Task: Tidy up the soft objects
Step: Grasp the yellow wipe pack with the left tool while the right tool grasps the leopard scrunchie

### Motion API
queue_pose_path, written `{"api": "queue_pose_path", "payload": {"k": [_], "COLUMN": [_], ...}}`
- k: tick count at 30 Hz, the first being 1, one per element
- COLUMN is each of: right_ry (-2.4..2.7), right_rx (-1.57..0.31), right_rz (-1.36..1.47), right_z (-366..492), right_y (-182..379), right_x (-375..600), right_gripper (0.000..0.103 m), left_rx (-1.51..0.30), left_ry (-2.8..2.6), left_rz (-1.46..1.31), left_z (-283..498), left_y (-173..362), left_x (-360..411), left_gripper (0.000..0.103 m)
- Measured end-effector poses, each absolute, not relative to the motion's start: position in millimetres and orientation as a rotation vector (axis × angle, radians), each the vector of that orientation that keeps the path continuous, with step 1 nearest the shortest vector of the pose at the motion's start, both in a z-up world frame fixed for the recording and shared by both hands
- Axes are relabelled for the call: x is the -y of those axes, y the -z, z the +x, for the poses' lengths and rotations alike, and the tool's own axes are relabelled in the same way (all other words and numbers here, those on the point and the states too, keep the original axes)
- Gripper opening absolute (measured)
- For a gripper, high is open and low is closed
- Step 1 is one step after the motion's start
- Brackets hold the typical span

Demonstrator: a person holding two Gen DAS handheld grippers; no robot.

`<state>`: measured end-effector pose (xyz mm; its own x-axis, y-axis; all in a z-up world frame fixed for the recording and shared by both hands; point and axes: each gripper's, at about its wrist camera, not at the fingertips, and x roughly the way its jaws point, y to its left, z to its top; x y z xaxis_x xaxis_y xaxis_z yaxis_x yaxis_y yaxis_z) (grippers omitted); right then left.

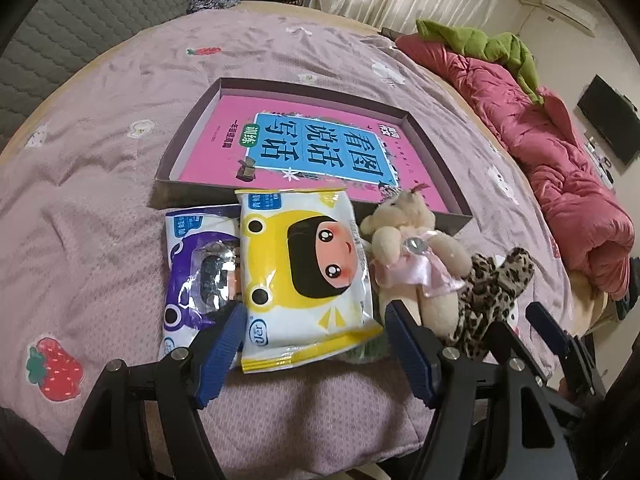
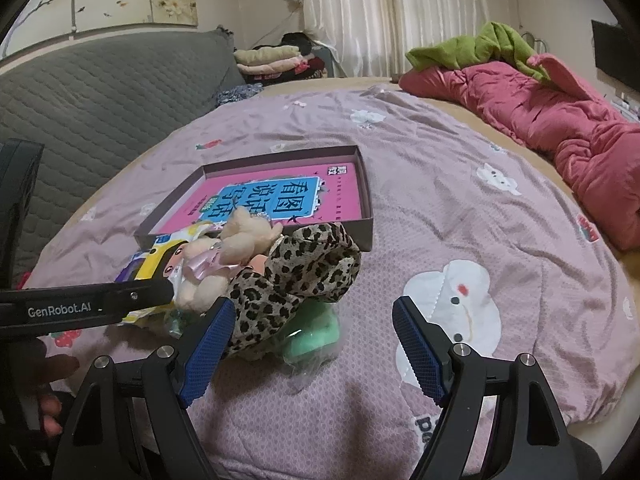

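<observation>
A shallow box [image 1: 192, 136] holding a pink book [image 1: 320, 148] lies on the bed. In front of it sit a yellow tissue pack [image 1: 308, 272], a purple tissue pack [image 1: 196, 272], a cream teddy bear in a pink dress [image 1: 416, 256] and a leopard-print soft item [image 1: 492, 292]. My left gripper [image 1: 316, 344] is open around the yellow pack's near edge. In the right wrist view my right gripper [image 2: 312, 344] is open beside the leopard-print item [image 2: 296, 276], above a green soft thing in clear wrap [image 2: 312, 336]. The teddy bear [image 2: 236, 244] and box [image 2: 366, 204] lie beyond.
A rumpled pink quilt [image 2: 560, 120] with a green cloth [image 2: 480, 48] lies along the bed's right side. A grey padded headboard [image 2: 100, 92] and folded clothes [image 2: 272, 60] stand at the back. The lilac bedsheet [image 2: 460, 240] stretches right of the box. A hand [image 2: 48, 392] holds the left gripper.
</observation>
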<state>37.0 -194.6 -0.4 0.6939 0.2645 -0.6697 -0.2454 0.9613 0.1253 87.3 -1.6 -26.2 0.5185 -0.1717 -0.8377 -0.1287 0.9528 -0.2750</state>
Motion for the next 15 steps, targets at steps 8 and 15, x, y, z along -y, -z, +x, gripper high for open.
{"api": "queue_pose_path", "payload": {"k": [8, 15], "right_ry": [-0.299, -0.309], "right_rx": [-0.760, -0.783], "right_rz": [0.087, 0.103], "right_z": [52.2, 63.2], "right_y": [2.1, 7.0], "right_x": [193.4, 192.1], "right_gripper": [0.082, 0.082], "left_rx": [-1.054, -1.065], "left_ry": [-0.003, -0.020], "left_rz": [-0.329, -0.343], "left_z": [102.8, 109.3], "left_y": [35.8, 37.4], "left_x": [-5.4, -9.9], "left_gripper": [0.072, 0.072]}}
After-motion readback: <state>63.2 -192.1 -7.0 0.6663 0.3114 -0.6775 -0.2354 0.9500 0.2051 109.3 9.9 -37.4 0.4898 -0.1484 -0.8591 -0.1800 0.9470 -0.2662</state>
